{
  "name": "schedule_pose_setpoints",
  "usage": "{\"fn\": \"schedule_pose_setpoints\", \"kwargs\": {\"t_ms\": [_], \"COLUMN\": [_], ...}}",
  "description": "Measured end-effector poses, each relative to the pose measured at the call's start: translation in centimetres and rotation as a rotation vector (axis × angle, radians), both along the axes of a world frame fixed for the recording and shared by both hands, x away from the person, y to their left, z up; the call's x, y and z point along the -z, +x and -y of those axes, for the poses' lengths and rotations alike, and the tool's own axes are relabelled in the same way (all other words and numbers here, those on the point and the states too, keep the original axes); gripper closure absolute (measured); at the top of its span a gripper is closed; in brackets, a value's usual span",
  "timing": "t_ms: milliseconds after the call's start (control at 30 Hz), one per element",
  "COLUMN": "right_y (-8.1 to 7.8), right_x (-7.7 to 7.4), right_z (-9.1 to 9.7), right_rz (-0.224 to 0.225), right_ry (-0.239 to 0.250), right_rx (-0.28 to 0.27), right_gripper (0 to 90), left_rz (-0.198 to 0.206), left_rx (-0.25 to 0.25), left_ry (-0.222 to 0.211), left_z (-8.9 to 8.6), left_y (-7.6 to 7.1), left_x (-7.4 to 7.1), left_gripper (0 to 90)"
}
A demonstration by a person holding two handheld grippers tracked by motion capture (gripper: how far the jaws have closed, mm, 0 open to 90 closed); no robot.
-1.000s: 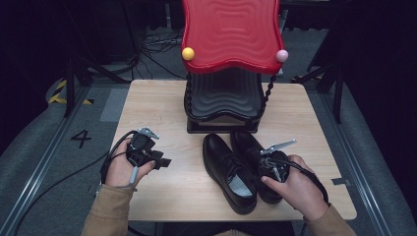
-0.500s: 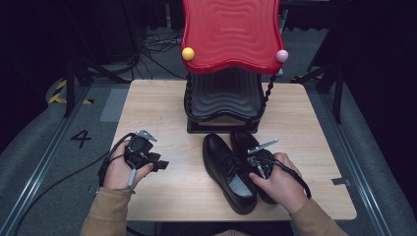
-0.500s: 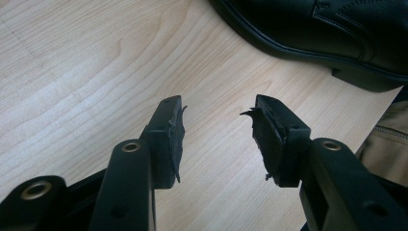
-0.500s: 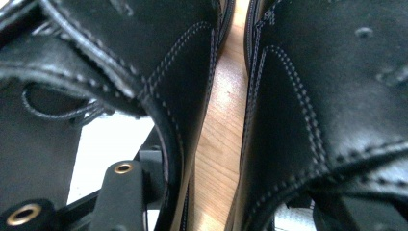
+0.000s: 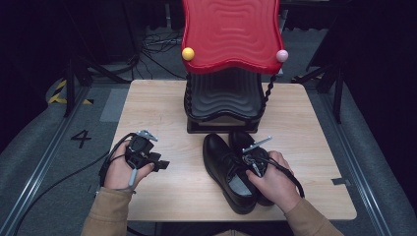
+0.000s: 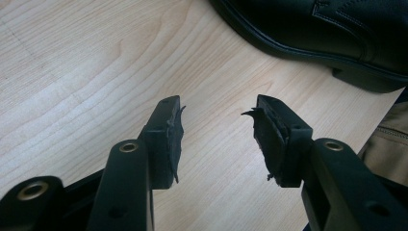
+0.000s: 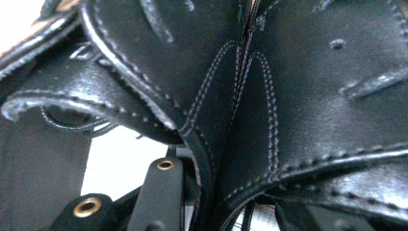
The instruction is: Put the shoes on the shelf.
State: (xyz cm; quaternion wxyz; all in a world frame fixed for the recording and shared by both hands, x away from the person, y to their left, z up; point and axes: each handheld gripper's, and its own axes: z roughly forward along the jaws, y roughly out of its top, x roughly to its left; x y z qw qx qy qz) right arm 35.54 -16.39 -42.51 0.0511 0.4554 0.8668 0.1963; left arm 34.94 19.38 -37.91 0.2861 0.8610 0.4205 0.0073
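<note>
Two black shoes [image 5: 231,169] stand side by side at lower centre of the high view, on the wooden table [image 5: 157,105], toes toward the black base of the red-topped stand [image 5: 228,34] above them. Your right gripper [image 5: 252,162] sits over the seam between the pair, at the collars, its grey plate pointing toward the upper right of the frame. In the right gripper view, stitched black leather crowds the picture: one jaw stands at lower centre on one side of a leather collar edge, the other is hidden behind leather at lower right. Those jaws have just been closing, with shoe leather between them; whether the pads already press on it you cannot confirm from these frames.

Your left gripper [image 5: 162,164] is held at lower left of the high view, well apart from the pair and pointing toward it. In the left gripper view its jaws stand wide with bare table between them, having just opened a little further; the near shoe's sole and heel [image 6: 337,53] cross the upper right corner, clear of the fingertips [image 6: 168,130].
</note>
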Motion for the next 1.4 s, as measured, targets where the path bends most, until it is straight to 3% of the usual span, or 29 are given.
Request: {"fn": "schedule_pose_setpoints", "kwargs": {"t_ms": [233,400,600,767,900,1000,1133,1400], "right_y": [0.2,0.4,1.1,1.3,1.6,1.6,1.5,0.4], "right_x": [-0.1,0.0,-0.4,-0.5,-0.9,-1.3,-2.4,-6.1], "right_z": [-0.4,-0.4,-1.2,-1.5,-0.8,-0.6,-0.3,0.4], "right_rz": [-0.023,-0.033,-0.104,-0.105,-0.132,-0.118,-0.145,-0.118], "right_ry": [-0.027,-0.03,-0.081,-0.106,-0.078,-0.076,-0.02,0.002], "right_rx": [0.012,-0.016,0.07,0.059,0.085,0.081,0.082,0.096], "right_gripper": [73.0,72.9,73.6,77.4,80.8,81.5,81.8,81.9], "left_rz": [0.001,-0.002,0.001,0.002,0.001,0.003,0.002,0.008], "left_rx": [-0.001,0.007,0.003,0.004,-0.002,-0.009,-0.012,-0.022], "left_ry": [0.0,0.003,0.0,-0.004,-0.009,-0.016,-0.022,-0.032], "left_z": [0.2,0.6,0.5,0.3,0.1,-0.1,-0.3,-0.8], "left_y": [0.0,0.0,0.0,0.1,0.2,0.2,0.2,0.0], "left_x": [0.0,0.0,0.0,0.0,0.0,0.0,0.0,-0.2], "left_gripper": [53.8,53.8,53.9,53.9,54.0,54.0,54.1,54.1]}}
